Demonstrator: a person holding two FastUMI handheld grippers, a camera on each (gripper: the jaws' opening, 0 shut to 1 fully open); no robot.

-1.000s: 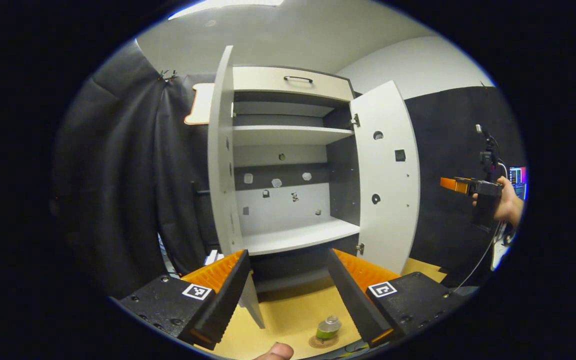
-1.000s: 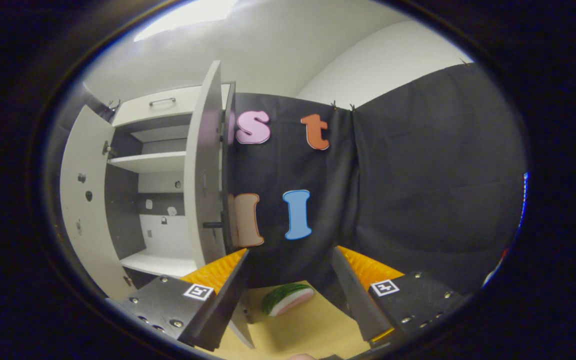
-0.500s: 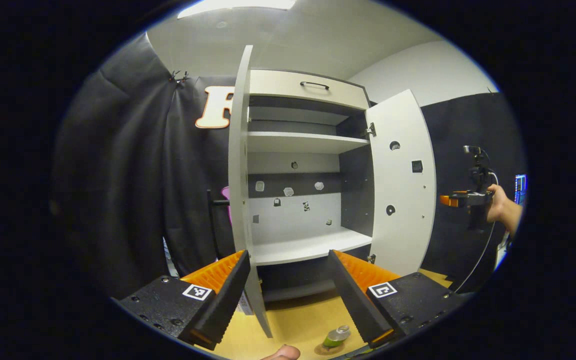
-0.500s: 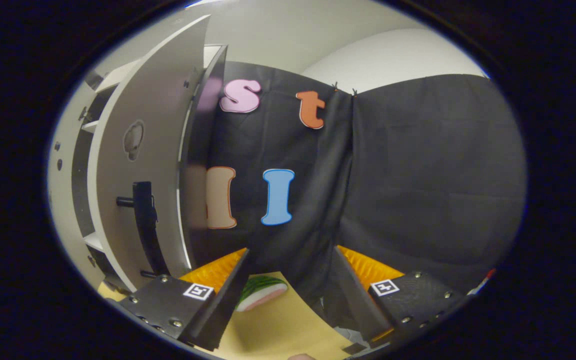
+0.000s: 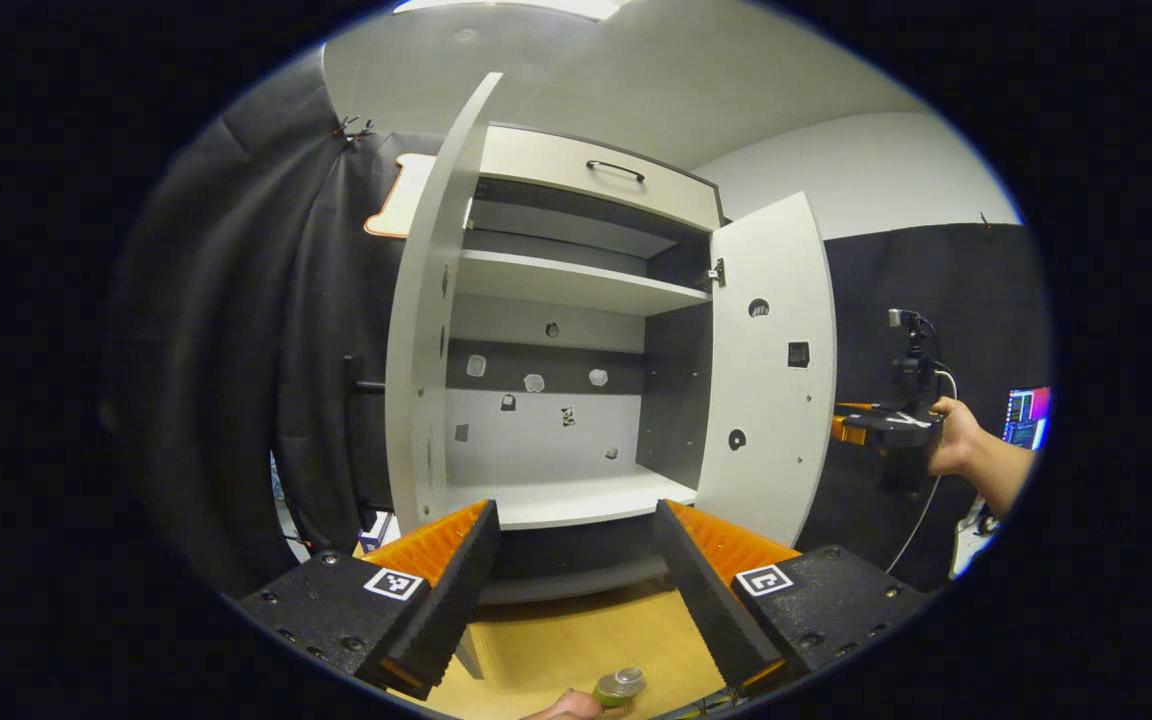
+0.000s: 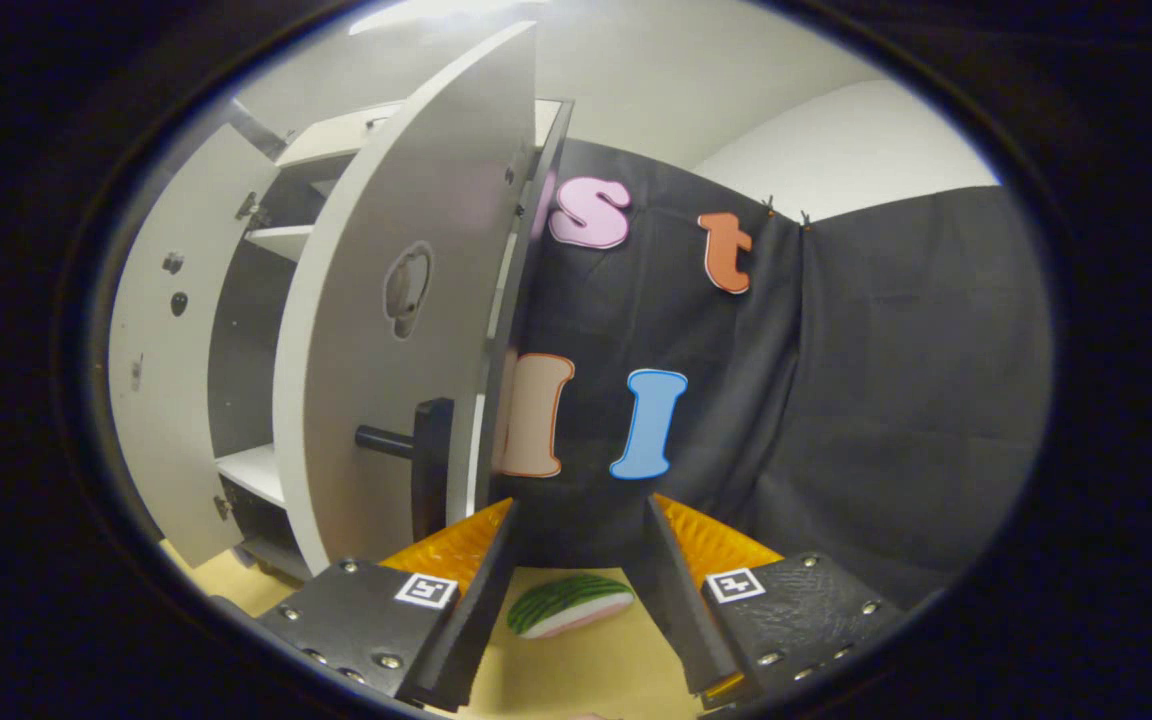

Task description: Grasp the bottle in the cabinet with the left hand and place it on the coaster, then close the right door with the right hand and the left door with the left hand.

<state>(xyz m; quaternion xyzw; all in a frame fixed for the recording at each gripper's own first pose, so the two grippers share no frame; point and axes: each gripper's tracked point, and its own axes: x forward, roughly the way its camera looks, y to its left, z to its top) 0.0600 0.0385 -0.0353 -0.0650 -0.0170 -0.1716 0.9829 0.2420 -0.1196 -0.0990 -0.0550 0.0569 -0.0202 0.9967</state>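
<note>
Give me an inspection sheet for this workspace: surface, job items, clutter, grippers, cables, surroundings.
Surface: tan tabletop, bare in front of the cabinet.
Job's things: cabinet, shelves bare; left door and right door both open; bottle at the bottom edge of the left gripper view, coaster hidden.
Clutter: watermelon slice on the tabletop by the right door.
Grippers: left gripper open, holding nothing; right gripper open, behind the right door's handle, apart from it.
Cables: one cable hangs below the person's hand.
Surroundings: black cloth wall, white ceiling, a lit screen.
</note>
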